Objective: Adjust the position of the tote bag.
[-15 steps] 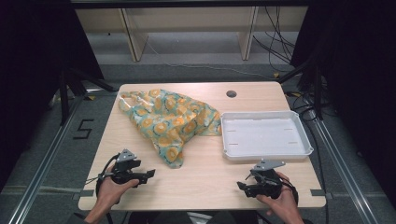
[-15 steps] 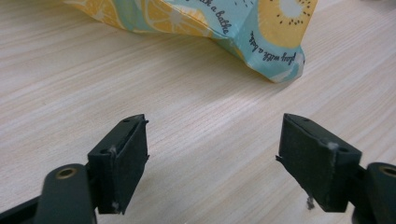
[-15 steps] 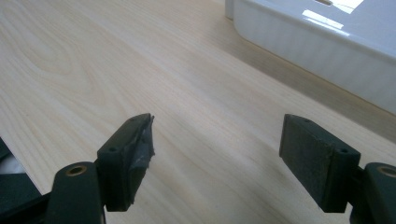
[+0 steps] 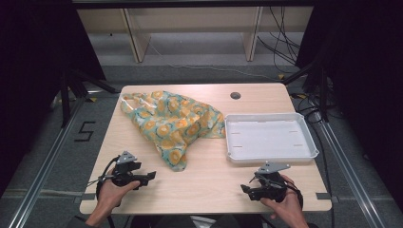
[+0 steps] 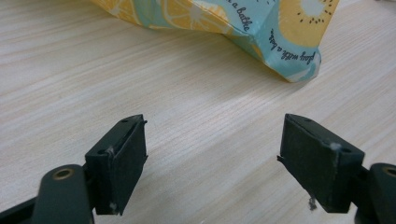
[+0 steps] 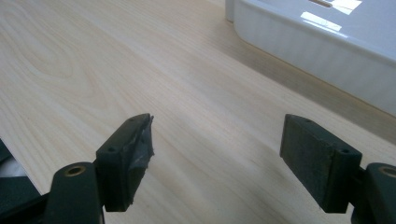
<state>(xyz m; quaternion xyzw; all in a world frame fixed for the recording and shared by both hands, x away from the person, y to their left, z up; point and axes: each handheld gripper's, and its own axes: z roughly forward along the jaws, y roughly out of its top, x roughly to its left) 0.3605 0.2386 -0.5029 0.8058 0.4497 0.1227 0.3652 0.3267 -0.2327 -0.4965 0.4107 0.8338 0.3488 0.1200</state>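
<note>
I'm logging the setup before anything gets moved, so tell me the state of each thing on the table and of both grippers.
Patterned cloth: crumpled in a heap, untouched.
White tray: upright, empty.
Left gripper: jaws open, holding nothing, near the cloth's corner.
Right gripper: jaws open, holding nothing, beside the tray.

high cam overhead; claw cams low, close to table (image 4: 209, 185).

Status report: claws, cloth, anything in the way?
Left claw and right claw open, empty. Cloth crumpled, untouched, beside the tray. Nothing in the way.
</note>
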